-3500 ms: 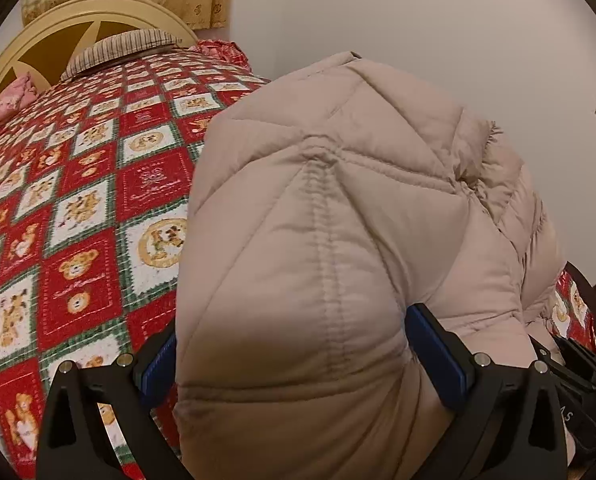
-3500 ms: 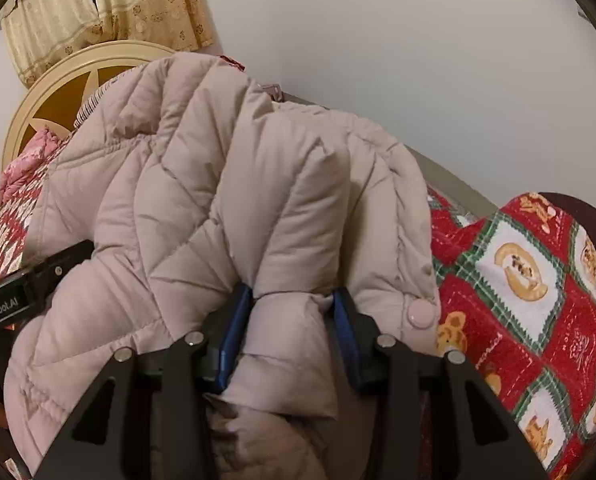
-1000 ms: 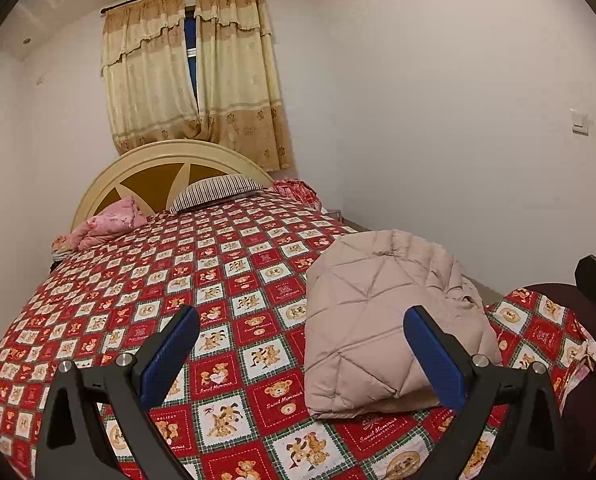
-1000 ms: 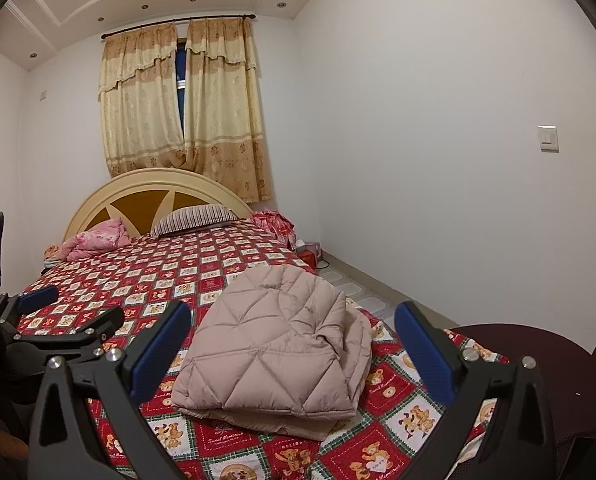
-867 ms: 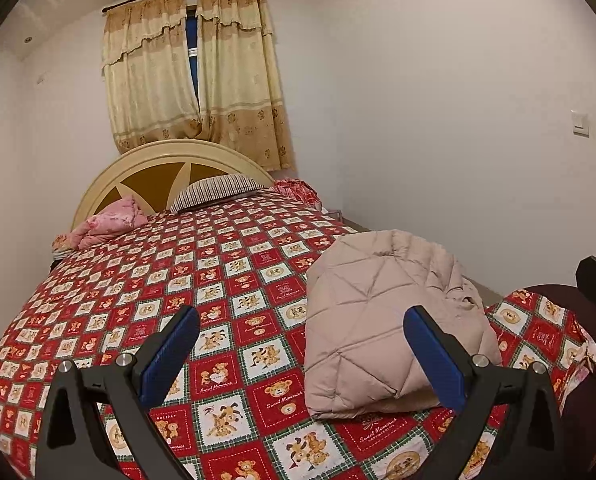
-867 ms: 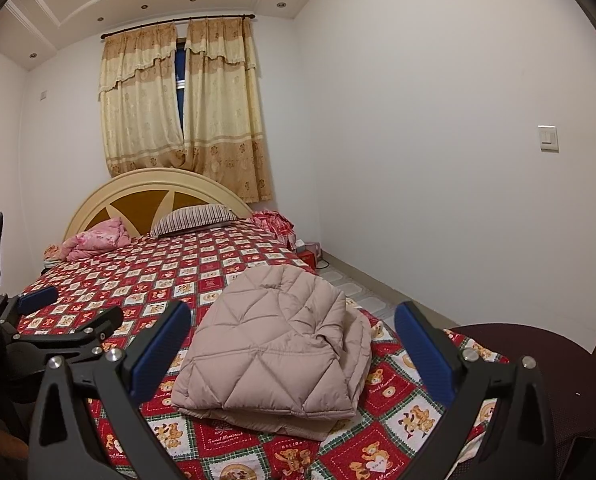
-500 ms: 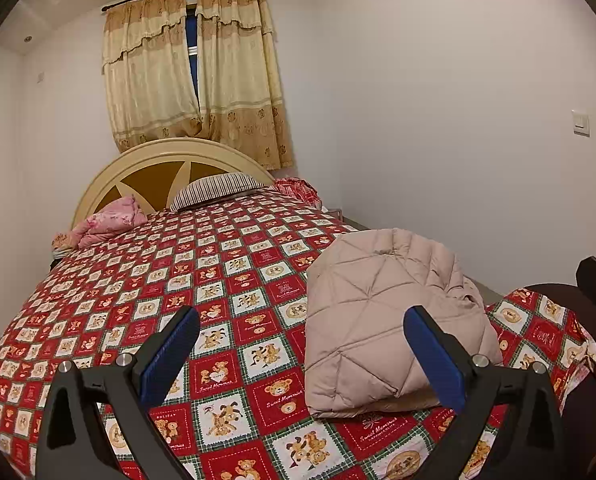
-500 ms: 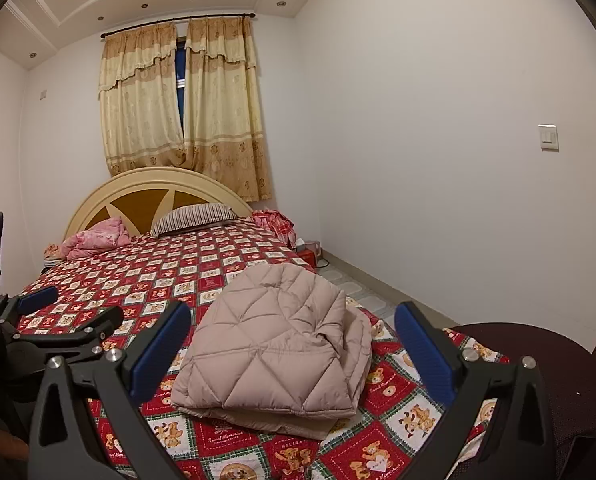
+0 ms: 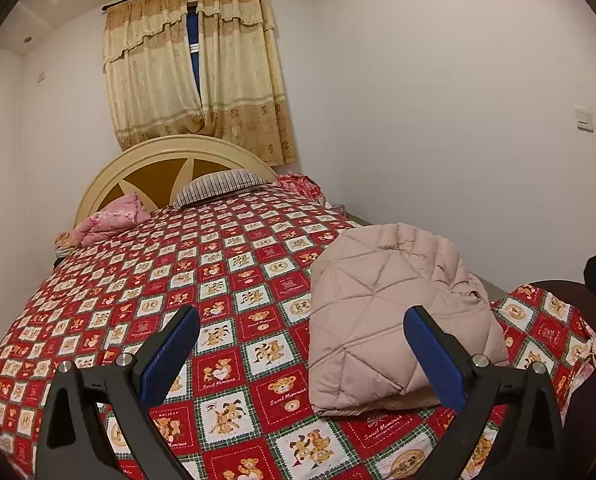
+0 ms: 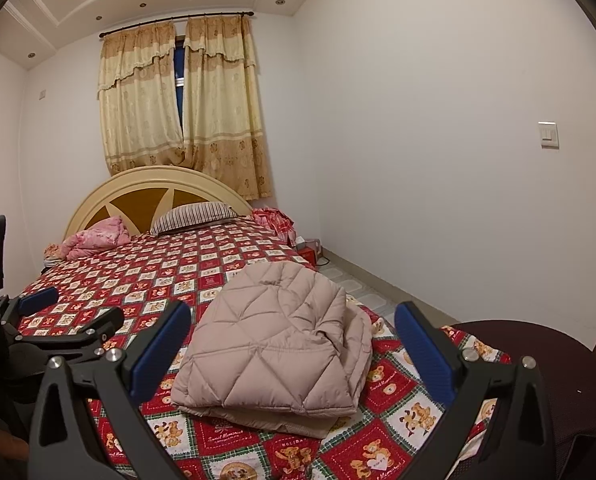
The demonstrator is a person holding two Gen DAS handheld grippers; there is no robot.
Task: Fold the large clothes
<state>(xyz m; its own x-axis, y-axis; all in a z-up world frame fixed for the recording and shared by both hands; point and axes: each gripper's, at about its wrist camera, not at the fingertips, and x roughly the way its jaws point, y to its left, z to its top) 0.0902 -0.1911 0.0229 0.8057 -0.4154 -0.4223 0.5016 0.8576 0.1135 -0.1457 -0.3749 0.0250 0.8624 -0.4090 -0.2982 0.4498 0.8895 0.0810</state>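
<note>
Left hand-held gripper (image 9: 301,322): jaws spread wide, nothing between the blue pads (image 9: 170,354); both black fingers angle outward from the bottom edge of its own view.
Left hand-held gripper, as seen from the right wrist (image 10: 64,314): at the left edge, level, one blue-tipped finger and one black finger apart.
Right hand-held gripper (image 10: 292,314): jaws equally wide, holding nothing; blue pads (image 10: 422,354) face each other; raised, pointing forward and slightly downward.
</note>
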